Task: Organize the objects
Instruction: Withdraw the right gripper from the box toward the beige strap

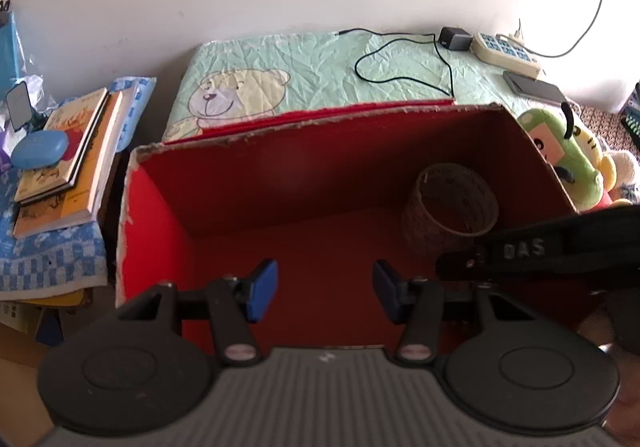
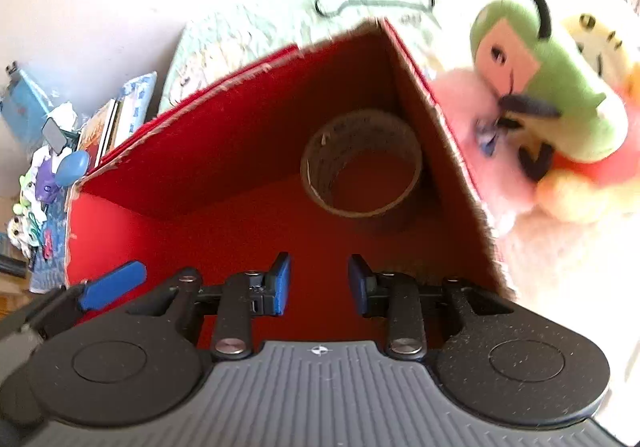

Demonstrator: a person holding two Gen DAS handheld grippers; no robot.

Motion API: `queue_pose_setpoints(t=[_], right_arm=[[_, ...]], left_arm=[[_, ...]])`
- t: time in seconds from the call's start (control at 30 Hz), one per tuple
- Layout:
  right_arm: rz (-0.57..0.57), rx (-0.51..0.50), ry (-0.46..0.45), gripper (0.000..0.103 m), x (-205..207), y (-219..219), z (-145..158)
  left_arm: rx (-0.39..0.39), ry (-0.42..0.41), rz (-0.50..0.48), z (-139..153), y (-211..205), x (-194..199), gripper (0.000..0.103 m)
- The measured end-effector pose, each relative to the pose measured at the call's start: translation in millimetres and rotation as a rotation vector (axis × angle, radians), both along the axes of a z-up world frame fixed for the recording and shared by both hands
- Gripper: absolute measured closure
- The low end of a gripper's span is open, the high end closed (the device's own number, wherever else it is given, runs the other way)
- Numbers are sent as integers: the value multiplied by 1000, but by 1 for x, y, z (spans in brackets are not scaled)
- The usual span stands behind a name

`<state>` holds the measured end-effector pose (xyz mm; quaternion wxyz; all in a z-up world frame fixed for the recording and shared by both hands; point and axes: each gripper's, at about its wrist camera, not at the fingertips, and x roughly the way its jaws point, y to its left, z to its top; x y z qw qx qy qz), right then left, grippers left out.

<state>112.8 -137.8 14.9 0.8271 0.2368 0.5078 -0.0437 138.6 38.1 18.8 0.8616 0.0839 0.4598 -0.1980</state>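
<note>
Left tool (image 1: pixel 324 295) and right tool (image 2: pixel 319 283) both apart and empty over red box (image 1: pixel 256 183), tape roll (image 2: pixel 360 163) inside its far corner, green plush toy (image 2: pixel 552 87) just outside

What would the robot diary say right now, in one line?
left tongs: open, empty | right tongs: open, empty | tape roll: inside red box | green plush toy: outside

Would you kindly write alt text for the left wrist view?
The open, empty left gripper hovers over a red cardboard box holding only a tape roll near its right wall. Plush toys lie right of the box, stacked books left.
</note>
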Motion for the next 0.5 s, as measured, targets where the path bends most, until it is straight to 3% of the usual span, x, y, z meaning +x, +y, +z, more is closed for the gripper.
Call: queue_pose_setpoints(t=[0.37, 0.5], right_arm=[[-26, -72, -166, 69, -50, -15, 18], [-9, -139, -212, 69, -59, -12, 29]], left_arm=[[66, -18, 14, 5, -10, -19, 39], [83, -25, 14, 10, -12, -30, 37]])
